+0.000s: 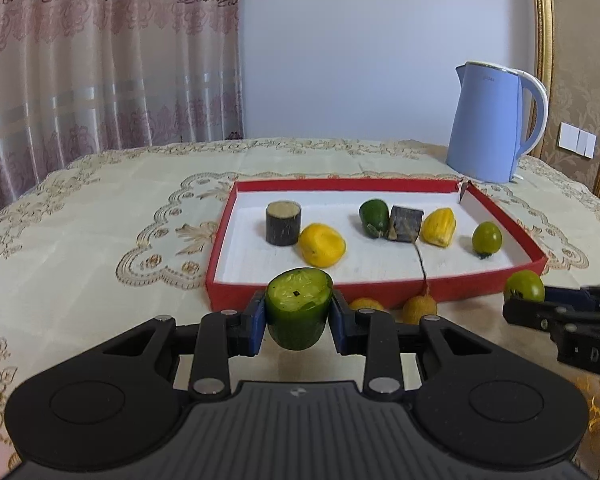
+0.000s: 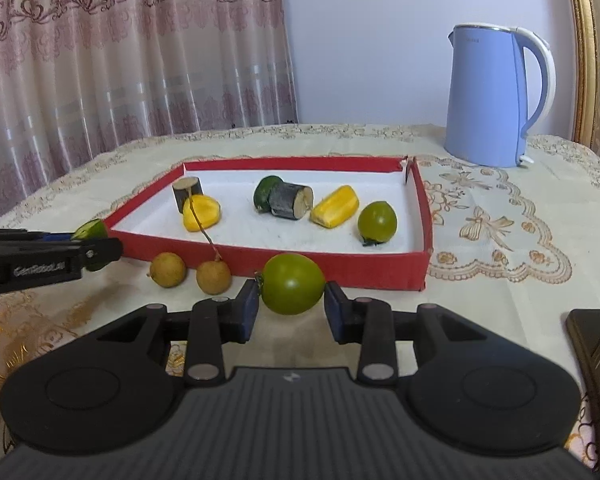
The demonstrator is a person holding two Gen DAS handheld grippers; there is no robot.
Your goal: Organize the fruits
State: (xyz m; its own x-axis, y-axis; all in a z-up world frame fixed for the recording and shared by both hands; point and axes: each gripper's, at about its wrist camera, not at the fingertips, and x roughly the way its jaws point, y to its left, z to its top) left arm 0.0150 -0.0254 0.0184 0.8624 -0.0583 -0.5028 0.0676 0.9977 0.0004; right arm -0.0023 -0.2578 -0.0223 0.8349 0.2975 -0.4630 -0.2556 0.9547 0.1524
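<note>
The left claw (image 1: 298,312) pinches a cut green cucumber piece (image 1: 298,312), cut face up, between its blue pads (image 1: 256,322), held near the front edge of the tabletop (image 1: 100,216), just short of the red tray (image 1: 379,290).

The right claw (image 2: 292,300) has a green tomato (image 2: 293,283) between its pads (image 2: 248,308); the left pad touches the fruit, while a sliver of gap shows on the right, so I cannot tell whether it is clamped.

Inside the red tray (image 2: 339,266), on its white floor, lie a dark sugarcane stub (image 1: 283,223) standing upright, a yellow fruit piece (image 1: 321,245) touching it, a dark green fruit (image 1: 373,216) against a second, tipped sugarcane stub (image 1: 405,224), another yellow piece (image 1: 439,227), and a second green tomato (image 1: 487,239) near the tray's right wall.

Two brown longans (image 2: 168,269) sit on the cloth just before the tray's front wall, one with its stem leaning over the rim. A blue electric kettle (image 2: 489,96) stands at the tabletop's far right corner.
</note>
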